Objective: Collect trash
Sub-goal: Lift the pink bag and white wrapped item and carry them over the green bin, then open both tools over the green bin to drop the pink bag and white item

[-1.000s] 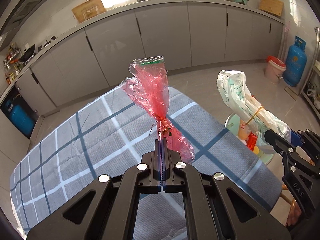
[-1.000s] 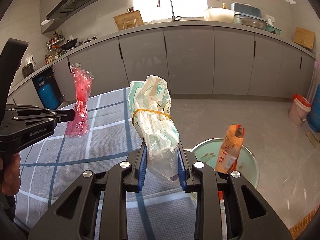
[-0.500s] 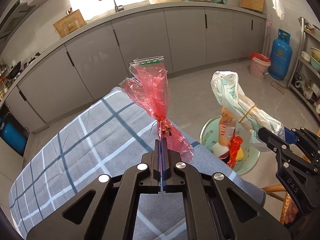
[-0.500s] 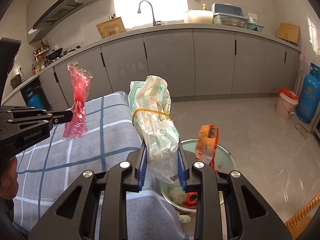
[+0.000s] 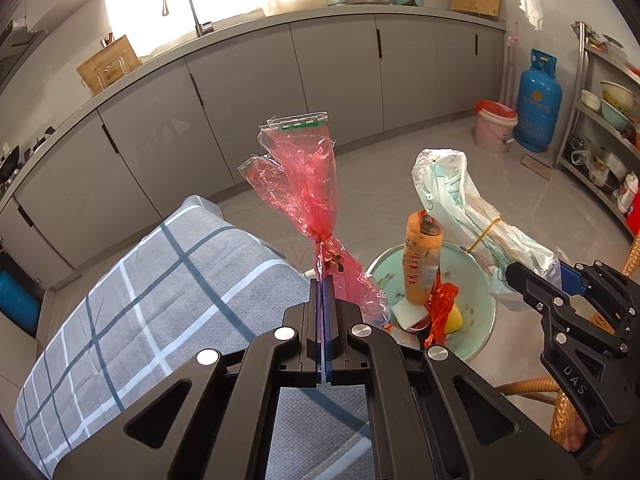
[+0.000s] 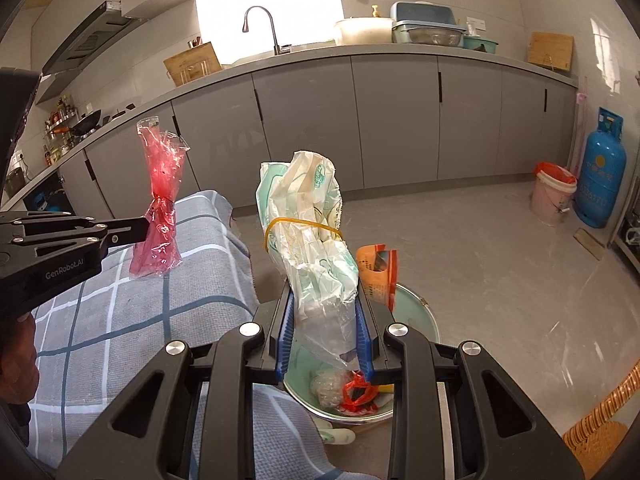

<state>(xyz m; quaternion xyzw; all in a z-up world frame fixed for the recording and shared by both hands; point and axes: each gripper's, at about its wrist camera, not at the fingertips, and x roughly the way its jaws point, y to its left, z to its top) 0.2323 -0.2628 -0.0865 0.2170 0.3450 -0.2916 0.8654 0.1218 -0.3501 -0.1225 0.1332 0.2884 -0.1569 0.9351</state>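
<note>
Red wrapper (image 5: 304,196): crinkled red cellophane with a clear strip at its top, standing upright, pinched at its knotted waist; held in the air above the far edge of the table, its lower end hanging beside the basin.
Left gripper (image 5: 323,280): jaws pressed together on the red wrapper's waist, blue pads meeting with only the film between them (seen side-on in the right wrist view as a black arm (image 6: 132,228)).
White bag (image 6: 316,240): crumpled white and green plastic bundle bound by a yellow rubber band (image 6: 304,222), tilted upward; held over the near rim of the basin.
Right gripper (image 6: 324,308): closed partway around the lower part of the white bag, both blue pads against its sides.
Basin (image 5: 476,276): pale green bowl on the floor just past the table's corner, already holding trash.
Basin contents: an orange packet (image 5: 422,264) standing upright, a red scrap (image 5: 442,312), a yellow piece and white pieces (too jumbled to name).
Table (image 5: 168,300): covered by a grey cloth with blue and white checks.
Person: part of a hand (image 6: 22,356) at the left edge behind the left gripper.
Surroundings: grey cabinets (image 6: 392,120) under a counter with a faucet (image 6: 260,26); a blue gas cylinder (image 6: 604,176) beside a pink bucket (image 6: 554,194) on the tiled floor.
</note>
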